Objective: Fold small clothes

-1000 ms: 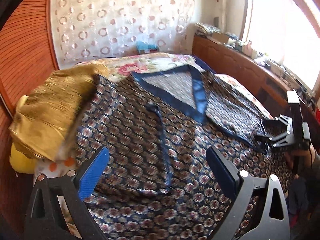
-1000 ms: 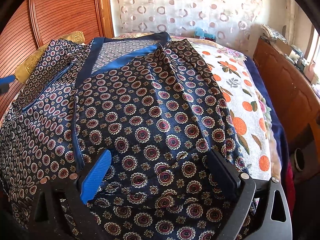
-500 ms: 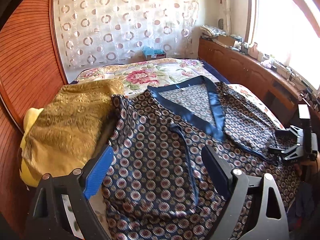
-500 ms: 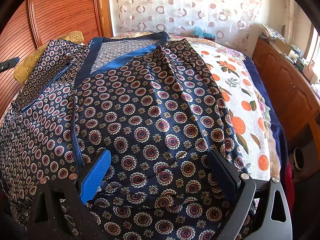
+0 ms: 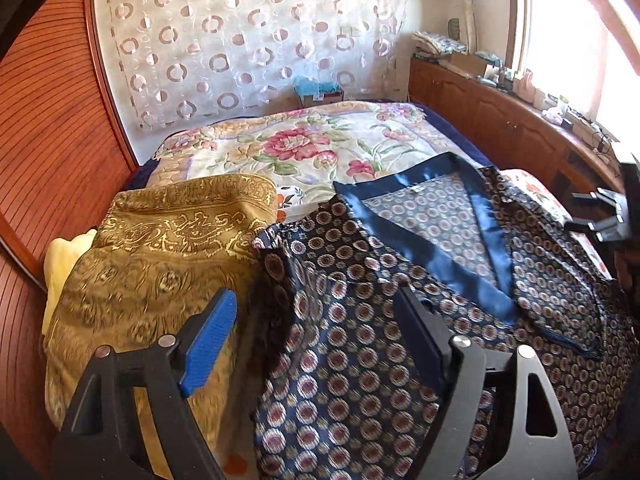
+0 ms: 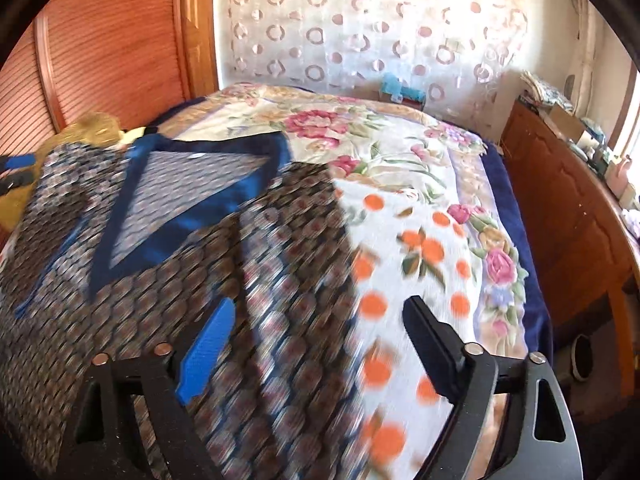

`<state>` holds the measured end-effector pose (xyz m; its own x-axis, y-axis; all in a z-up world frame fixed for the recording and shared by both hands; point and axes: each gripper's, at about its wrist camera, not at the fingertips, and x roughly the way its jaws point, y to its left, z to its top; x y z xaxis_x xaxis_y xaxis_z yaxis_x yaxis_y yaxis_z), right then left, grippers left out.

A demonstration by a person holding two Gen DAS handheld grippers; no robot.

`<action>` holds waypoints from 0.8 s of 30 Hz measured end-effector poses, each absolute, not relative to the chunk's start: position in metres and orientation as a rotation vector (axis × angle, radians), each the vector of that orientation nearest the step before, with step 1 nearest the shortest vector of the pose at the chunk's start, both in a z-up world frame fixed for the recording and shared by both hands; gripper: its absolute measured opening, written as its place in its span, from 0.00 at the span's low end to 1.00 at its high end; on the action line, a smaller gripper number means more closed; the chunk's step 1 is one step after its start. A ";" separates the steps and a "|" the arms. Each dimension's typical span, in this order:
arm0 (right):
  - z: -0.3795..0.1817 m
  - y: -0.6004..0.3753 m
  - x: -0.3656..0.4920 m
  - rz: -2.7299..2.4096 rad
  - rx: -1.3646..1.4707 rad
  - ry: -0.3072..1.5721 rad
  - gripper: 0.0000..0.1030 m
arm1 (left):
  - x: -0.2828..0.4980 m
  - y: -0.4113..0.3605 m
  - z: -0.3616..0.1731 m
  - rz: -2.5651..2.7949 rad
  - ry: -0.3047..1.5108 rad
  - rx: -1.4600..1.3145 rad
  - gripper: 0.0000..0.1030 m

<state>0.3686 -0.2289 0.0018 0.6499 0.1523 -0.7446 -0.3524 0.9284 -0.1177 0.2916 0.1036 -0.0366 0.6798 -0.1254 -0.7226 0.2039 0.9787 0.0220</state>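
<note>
Rightward, floral bedspread (image 6: 420, 184) lies bare beyond the garment (image 6: 248, 280) edge (blurred).

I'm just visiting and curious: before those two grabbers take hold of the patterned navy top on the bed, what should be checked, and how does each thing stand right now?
1. Left gripper free of cloth: ok; its jaws have just been closing, with nothing pinched between them.
2. Right gripper free of cloth: ok; jaws also closing, nothing pinched.
3. Navy top spread out, neckline up: ok.
4. Left gripper over the top's edge: ok, it straddles the border with the gold cloth.
5. Gold cloth clear of the top: not ok, they touch.
6. Right view sharp enough to aim: not ok, blurred.
</note>
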 end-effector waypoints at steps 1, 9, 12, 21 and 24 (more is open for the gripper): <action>0.000 -0.229 0.380 0.287 -0.264 0.824 0.81 | 0.295 0.104 -0.038 -0.185 0.808 0.106 0.75; -0.021 -0.222 0.459 0.298 -0.260 0.892 0.69 | 0.312 0.098 -0.044 -0.223 0.811 0.148 0.62; -0.026 -0.222 0.477 0.315 -0.237 0.904 0.64 | 0.320 0.099 -0.049 -0.217 0.828 0.157 0.56; -0.026 -0.218 0.508 0.363 -0.219 0.913 0.50 | 0.324 0.107 -0.053 -0.196 0.835 0.153 0.45; -0.026 -0.215 0.507 0.375 -0.214 0.909 0.43 | 0.325 0.110 -0.055 -0.193 0.839 0.132 0.45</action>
